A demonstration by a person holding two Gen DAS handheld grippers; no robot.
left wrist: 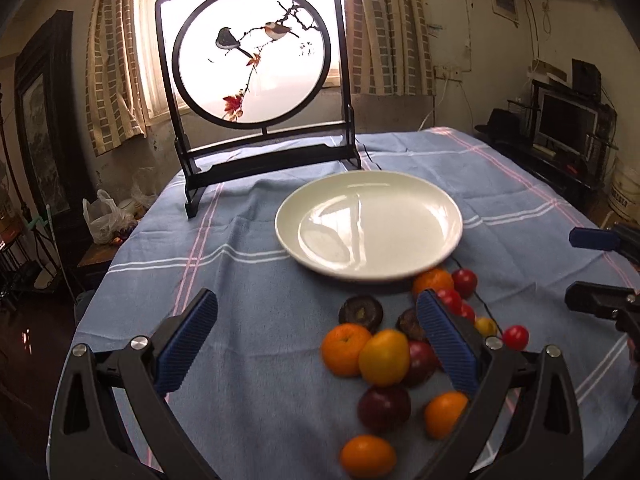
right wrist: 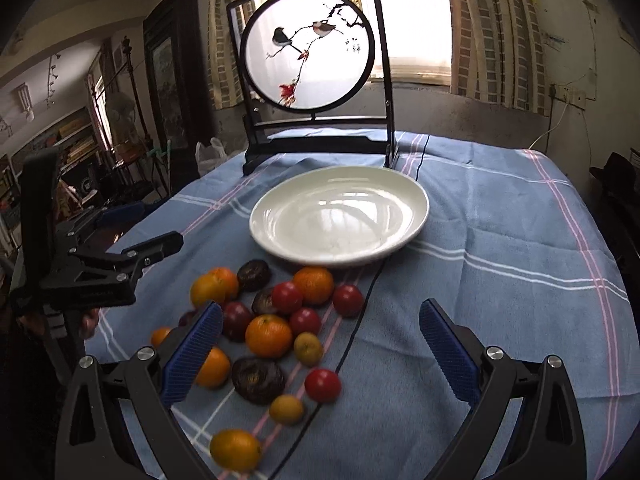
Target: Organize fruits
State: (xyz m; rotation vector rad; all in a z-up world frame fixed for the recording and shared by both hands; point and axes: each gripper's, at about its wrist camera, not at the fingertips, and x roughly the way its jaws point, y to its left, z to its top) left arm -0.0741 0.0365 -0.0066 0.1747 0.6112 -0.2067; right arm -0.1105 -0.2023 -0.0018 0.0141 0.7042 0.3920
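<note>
While both tools hang above the near edge of the table, the left gripper (left wrist: 316, 344) has its blue-padded fingers spread wide and empty, and the right gripper (right wrist: 320, 354) is likewise spread with nothing between its pads. Just beyond them a loose heap of fruit lies on the blue checked tablecloth (right wrist: 500, 248): a kumquat (right wrist: 235, 449) nearest in the right wrist view, then a dark wrinkled passion fruit (right wrist: 258, 380), a red cherry tomato (right wrist: 322, 385), a mandarin (right wrist: 269, 335) and dark plums (right wrist: 236, 319), many of them touching. A thin black cable (right wrist: 356, 340) runs across the cloth beside the heap. Behind the fruit, with its near rim just beside the farthest mandarin (right wrist: 314, 284), sits an empty white plate (right wrist: 416, 200). Farther back stands a dark-framed round screen with painted birds (right wrist: 310, 46), before a bright curtained window (right wrist: 416, 12).
</note>
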